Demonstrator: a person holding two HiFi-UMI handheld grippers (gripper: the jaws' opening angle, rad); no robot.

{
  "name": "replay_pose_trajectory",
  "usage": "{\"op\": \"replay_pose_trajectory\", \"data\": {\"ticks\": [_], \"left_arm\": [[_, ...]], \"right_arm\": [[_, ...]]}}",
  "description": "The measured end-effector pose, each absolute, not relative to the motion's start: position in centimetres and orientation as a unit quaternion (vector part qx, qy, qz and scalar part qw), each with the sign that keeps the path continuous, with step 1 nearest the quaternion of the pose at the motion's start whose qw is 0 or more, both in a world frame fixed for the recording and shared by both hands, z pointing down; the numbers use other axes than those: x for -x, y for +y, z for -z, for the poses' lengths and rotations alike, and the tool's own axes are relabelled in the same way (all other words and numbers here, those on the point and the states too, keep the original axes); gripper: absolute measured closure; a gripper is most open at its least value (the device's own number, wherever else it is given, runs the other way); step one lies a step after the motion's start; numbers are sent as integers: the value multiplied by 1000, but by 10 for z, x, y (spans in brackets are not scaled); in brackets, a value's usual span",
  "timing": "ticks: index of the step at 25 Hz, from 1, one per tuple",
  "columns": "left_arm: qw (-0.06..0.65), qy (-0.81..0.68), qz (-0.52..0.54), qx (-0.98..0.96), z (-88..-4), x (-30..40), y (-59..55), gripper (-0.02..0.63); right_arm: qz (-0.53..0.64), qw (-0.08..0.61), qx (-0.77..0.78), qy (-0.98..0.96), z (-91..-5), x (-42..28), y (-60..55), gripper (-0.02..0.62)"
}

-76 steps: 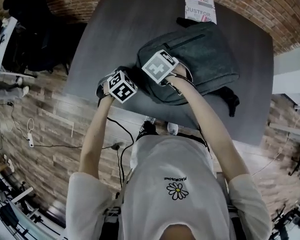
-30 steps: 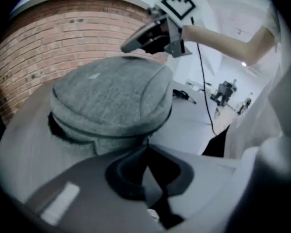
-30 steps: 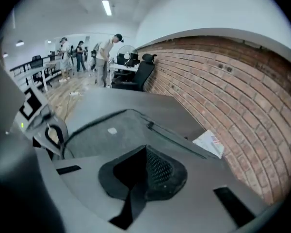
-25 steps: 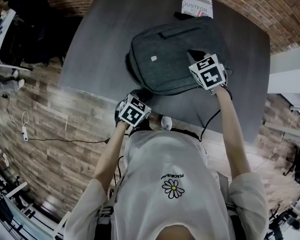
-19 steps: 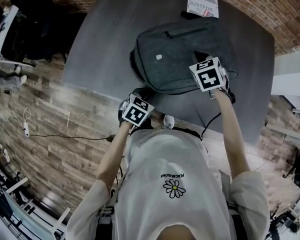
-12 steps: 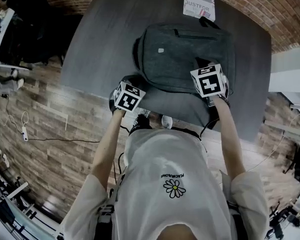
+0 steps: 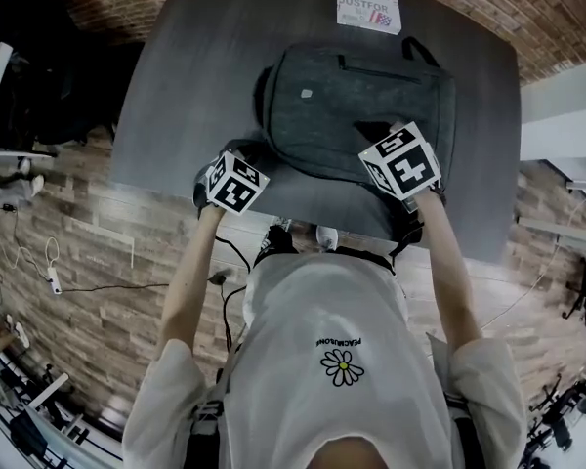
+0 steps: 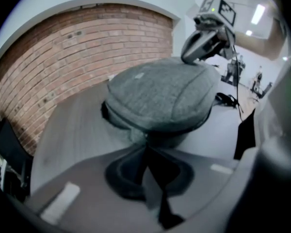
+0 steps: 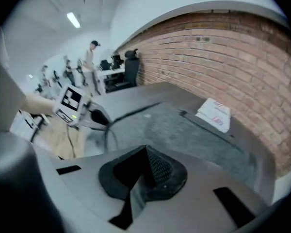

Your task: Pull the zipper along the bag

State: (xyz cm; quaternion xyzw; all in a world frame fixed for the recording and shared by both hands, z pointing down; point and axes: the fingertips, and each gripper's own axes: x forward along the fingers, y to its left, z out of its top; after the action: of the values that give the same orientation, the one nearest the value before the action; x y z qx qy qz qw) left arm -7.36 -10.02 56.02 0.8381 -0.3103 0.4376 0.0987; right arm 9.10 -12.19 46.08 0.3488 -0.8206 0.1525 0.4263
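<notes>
1. The left gripper (image 8: 146, 142) is nearest. It sits at about 8 o'clock of the bag (image 7: 342, 96), by the bag's near left corner and close to the near edge of the counter (image 7: 195, 57). Its jaws are clenched tight with the tips right at the bag's rim. Whether they pinch fabric or a pull tab cannot be told.

2. The right gripper (image 9: 146, 152) hangs over the bag's near right part, at about 5 o'clock. Its jaws are also pressed together, and nothing shows between them. The grey top of the bag spreads out just beyond the tips.

3. The bag lies flat in the middle of the counter. A dark gap (image 7: 375, 129) in its top face shows just beside the right gripper's marker cube and looks like an open stretch of zipper. Farther off, toward 12 o'clock, a pocket zipper (image 7: 379, 68) runs across the bag and appears closed.

4. Beyond the bag at 12 o'clock, a booklet (image 7: 368, 0) lies near the counter's far edge.

5. The step in hand seems to be the pull itself or its set-up, with the left side bracing and the right side working at the opening. The next move calls for a sure pinch on the slider tab. The draw should then run low along the zipper line while the left gripper keeps the bag from sliding.
</notes>
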Motion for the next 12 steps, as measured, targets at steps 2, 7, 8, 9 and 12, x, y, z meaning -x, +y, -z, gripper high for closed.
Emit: {"op": "replay_pose_trajectory", "data": {"ticks": [2,7,8,9,12], "left_arm": [[97,-307,-440,-838,-561,72,-100,601],[110,-216,-447,-861,-561,59,-85,601],[106,-186,-456,-864,-562,55,-76,601],[103,-160,-461,-867,-563,50,-66,600],[115,-133,-449,-876,-566,31,-43,598]], "right_arm": [[-162,434,-288,-838,-471,-65,-103,594],[-177,447,-283,-830,-498,-67,-108,595],[-183,444,-282,-831,-498,-67,-108,594],[-185,443,-282,-831,-499,-66,-108,594],[-180,443,-280,-832,-501,-65,-108,594]]}}
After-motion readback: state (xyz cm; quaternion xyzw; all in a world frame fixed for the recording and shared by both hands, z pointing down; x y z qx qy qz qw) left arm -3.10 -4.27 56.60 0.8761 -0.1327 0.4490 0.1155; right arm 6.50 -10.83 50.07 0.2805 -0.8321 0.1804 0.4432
